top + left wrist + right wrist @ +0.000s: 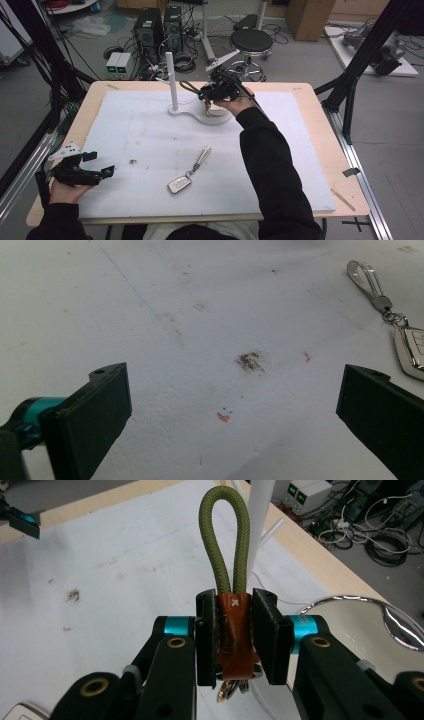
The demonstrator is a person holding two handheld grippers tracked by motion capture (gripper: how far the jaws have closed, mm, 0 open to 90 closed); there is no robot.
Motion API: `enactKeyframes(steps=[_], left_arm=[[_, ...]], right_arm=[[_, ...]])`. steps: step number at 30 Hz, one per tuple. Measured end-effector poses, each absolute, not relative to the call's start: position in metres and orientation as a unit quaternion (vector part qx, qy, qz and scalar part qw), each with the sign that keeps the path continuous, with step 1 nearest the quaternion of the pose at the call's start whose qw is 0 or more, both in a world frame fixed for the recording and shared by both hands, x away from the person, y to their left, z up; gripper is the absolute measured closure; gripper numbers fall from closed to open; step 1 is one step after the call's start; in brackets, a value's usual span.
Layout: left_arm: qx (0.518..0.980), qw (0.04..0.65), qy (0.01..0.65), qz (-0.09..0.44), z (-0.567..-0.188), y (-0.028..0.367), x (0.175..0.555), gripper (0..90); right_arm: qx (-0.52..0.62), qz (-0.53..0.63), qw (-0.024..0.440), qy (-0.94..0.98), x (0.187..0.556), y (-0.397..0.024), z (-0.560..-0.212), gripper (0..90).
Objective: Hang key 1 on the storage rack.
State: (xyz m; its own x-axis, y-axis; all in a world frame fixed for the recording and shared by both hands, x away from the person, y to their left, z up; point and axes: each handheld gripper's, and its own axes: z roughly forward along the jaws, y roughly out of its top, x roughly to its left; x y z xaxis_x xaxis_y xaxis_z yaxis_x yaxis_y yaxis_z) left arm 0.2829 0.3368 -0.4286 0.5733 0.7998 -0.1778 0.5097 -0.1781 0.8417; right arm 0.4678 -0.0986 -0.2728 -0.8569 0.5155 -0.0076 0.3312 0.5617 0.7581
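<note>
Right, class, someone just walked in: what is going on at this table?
A person holds a gripper in each hand. The right gripper is shut on a keychain with a green cord loop, beside the white peg stand. The left gripper rests open on the white mat. A car key lies on the mat.

car key fob (412,352) cut off at the picture's right edge

Left claw (227,410): both black jaws stand wide apart, nothing between them. Beneath lies the white surface (165,285), marked by a brown smudge (250,361), small red flecks (223,416) and a thin blue line (127,282). A silver key fob (412,352) with metal clip (365,277) lies near the right jaw, apart from it.
</note>
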Motion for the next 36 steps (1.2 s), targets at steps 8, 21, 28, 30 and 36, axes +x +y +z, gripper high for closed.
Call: enactKeyframes(steps=[8, 21, 28, 30, 36], left_arm=[[0.750, 0.473, 0.436, 0.156, -0.428, 0.338, 0.282, 1.7], [0.748, 0.475, 0.436, 0.157, -0.428, 0.338, 0.282, 1.7], [0.753, 0.472, 0.433, 0.156, -0.428, 0.337, 0.283, 1.7], [0.751, 0.473, 0.433, 0.156, -0.428, 0.337, 0.283, 1.7], [0.750, 0.475, 0.433, 0.157, -0.428, 0.338, 0.282, 1.7]], right_arm=[[0.230, 0.396, 0.122, 0.880, 0.470, -0.087, -0.261, 72.7], [0.209, 0.400, 0.136, 0.882, 0.473, -0.065, -0.235, 72.7], [0.204, 0.391, 0.151, 0.885, 0.478, -0.050, -0.230, 72.5], [0.203, 0.382, 0.163, 0.887, 0.478, -0.044, -0.229, 72.5], [0.207, 0.367, 0.164, 0.892, 0.486, -0.031, -0.235, 72.5]])
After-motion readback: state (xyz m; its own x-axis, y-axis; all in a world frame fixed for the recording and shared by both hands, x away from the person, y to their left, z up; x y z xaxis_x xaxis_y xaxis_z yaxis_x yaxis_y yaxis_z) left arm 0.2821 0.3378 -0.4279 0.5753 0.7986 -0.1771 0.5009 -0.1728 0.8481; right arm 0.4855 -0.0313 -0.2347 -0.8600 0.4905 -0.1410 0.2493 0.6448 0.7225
